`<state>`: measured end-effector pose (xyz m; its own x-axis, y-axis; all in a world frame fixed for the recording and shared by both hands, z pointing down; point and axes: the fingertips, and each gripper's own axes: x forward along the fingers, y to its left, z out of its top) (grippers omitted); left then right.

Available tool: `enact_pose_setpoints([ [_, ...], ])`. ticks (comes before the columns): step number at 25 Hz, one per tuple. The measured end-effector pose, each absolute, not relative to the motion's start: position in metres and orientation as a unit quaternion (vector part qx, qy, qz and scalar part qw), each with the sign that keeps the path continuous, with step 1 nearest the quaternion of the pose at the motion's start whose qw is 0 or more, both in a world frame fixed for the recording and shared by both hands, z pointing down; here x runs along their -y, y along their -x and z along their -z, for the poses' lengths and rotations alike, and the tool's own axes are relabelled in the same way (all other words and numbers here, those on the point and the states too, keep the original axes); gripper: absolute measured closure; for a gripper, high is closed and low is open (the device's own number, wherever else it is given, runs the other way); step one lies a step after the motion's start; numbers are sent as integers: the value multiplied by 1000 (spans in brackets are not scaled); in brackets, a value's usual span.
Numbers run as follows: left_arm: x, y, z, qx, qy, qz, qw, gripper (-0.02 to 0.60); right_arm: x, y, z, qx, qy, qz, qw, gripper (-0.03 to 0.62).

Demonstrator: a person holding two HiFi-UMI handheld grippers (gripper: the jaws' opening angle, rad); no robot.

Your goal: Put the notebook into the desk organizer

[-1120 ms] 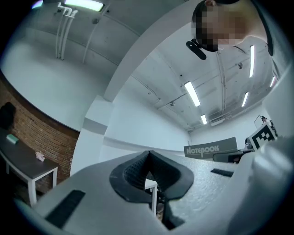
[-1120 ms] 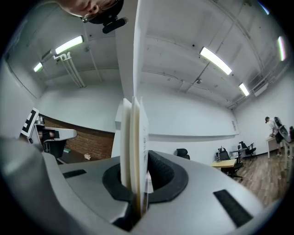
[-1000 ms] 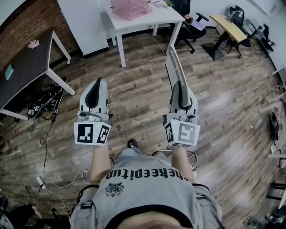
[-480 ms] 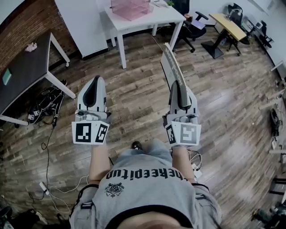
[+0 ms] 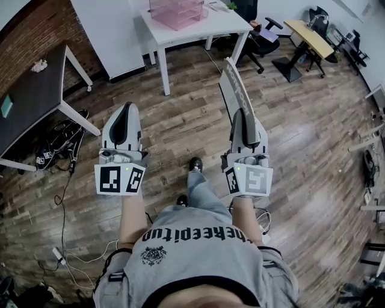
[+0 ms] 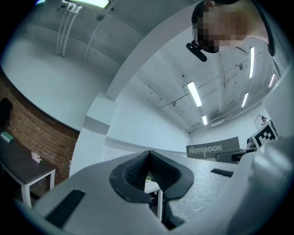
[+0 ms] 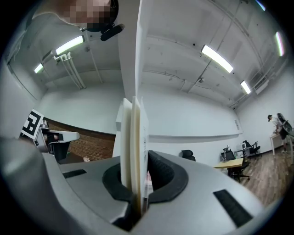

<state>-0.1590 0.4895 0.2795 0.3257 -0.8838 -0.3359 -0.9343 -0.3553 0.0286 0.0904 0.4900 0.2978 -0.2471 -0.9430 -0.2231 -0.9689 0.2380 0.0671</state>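
Observation:
In the head view my right gripper [image 5: 240,115] is shut on a grey-covered notebook [image 5: 233,87], which stands on edge and points toward the far table. Its pages [image 7: 134,128] rise straight up between the pads in the right gripper view. The cover also shows in the left gripper view as the notebook [image 6: 212,149], off to the right. My left gripper [image 5: 127,109] is held level beside it, shut with nothing inside; its pads [image 6: 138,170] meet. The pink see-through desk organizer [image 5: 176,11] stands on a white table [image 5: 201,25] far ahead.
A dark table [image 5: 36,90] stands at the left, with a bag and cables [image 5: 60,141] on the wood floor beside it. An office chair [image 5: 255,33] and a wooden desk [image 5: 310,36] are at the back right. The person's leg [image 5: 195,186] is stepping forward.
The person has walked forward: a leg has swung ahead and the floor has slid back. Both grippers keep their pose, and the notebook stays gripped.

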Motion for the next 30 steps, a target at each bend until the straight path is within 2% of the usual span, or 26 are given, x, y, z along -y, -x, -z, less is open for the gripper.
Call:
enact_pose_setpoints([
  [17, -314, 129, -247, -570, 799, -158, 109, 578, -302, -114, -267, -800, 585, -96, 91, 585],
  [30, -229, 82, -241, -572, 796, -151, 129, 578, -210, -155, -273, -809, 571, -84, 107, 585],
])
